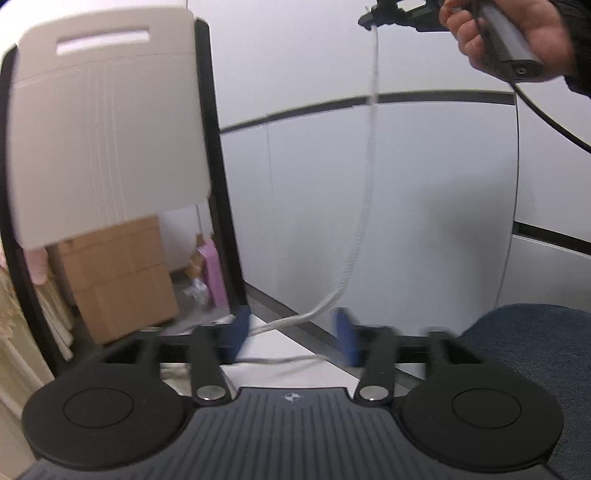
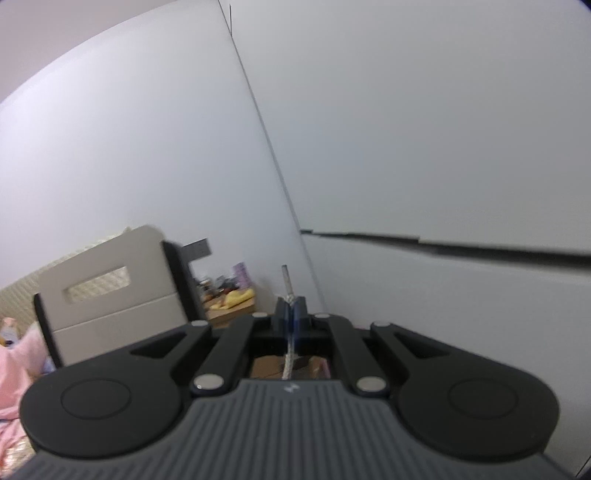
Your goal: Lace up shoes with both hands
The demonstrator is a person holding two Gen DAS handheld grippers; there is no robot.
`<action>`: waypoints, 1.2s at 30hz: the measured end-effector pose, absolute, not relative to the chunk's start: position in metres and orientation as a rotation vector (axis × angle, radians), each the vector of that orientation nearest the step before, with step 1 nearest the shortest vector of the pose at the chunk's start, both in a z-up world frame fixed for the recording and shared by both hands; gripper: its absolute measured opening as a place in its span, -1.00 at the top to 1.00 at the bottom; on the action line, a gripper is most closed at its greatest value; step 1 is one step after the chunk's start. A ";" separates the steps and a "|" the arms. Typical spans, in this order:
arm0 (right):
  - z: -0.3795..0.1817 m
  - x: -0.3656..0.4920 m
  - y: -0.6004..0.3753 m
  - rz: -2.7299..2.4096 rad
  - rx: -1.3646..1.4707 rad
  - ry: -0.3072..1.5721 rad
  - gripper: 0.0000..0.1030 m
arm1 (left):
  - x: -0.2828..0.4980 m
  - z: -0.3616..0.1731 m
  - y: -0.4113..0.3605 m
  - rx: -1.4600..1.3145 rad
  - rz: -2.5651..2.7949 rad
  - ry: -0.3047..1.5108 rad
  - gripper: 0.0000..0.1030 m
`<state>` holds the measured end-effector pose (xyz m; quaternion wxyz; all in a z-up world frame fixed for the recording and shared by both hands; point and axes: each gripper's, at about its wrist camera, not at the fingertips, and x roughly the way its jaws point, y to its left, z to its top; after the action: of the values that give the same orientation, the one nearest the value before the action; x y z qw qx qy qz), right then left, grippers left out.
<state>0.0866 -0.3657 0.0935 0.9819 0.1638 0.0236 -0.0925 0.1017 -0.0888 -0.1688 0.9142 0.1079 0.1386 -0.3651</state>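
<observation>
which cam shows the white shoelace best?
Left wrist view: the shoelace hangs in a long run from the shut right hand-held gripper down between the open left hand-held gripper pads. Right wrist view shows only a short pinched stretch with its tip.

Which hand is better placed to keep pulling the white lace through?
Right, probably. The right tongs are shut on the white braided shoelace, raised high; the left tongs are open, lace running loosely between them.

Beige chair back (image 1: 107,122), cardboard boxes (image 1: 122,277), perhaps pink cloth (image 2: 18,373).
</observation>
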 end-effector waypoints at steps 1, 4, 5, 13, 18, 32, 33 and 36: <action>0.097 0.090 -0.367 -0.190 0.309 0.045 0.93 | 0.100 -0.167 -0.087 0.217 -0.758 0.277 -0.18; 0.106 0.099 -0.368 -0.199 0.234 0.042 0.92 | 0.100 -0.166 -0.082 0.210 -0.736 0.289 -0.31; 0.107 0.101 -0.366 -0.198 0.200 0.044 0.92 | 0.101 -0.167 -0.080 0.214 -0.720 0.290 -0.31; 0.045 0.119 -0.282 0.081 -0.157 0.214 0.94 | 0.113 -0.166 -0.051 0.178 -0.557 0.323 -0.31; -0.012 0.137 -0.220 0.286 -0.307 0.347 0.94 | 0.119 -0.167 -0.033 0.156 -0.481 0.352 -0.31; -0.113 0.179 -0.147 0.649 -0.535 0.695 0.95 | 0.150 -0.192 -0.018 0.104 -0.484 0.527 0.51; -0.116 0.183 -0.144 0.664 -0.536 0.721 0.95 | 0.152 -0.190 -0.014 0.076 -0.491 0.534 0.57; -0.122 0.187 -0.137 0.699 -0.565 0.735 0.95 | 0.156 -0.190 -0.005 -0.034 -0.498 0.567 0.65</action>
<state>0.1874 -0.1368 -0.1220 0.8362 -0.2667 0.3470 0.3304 0.1556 -0.0045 -0.1903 0.9296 -0.0168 0.2768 -0.2429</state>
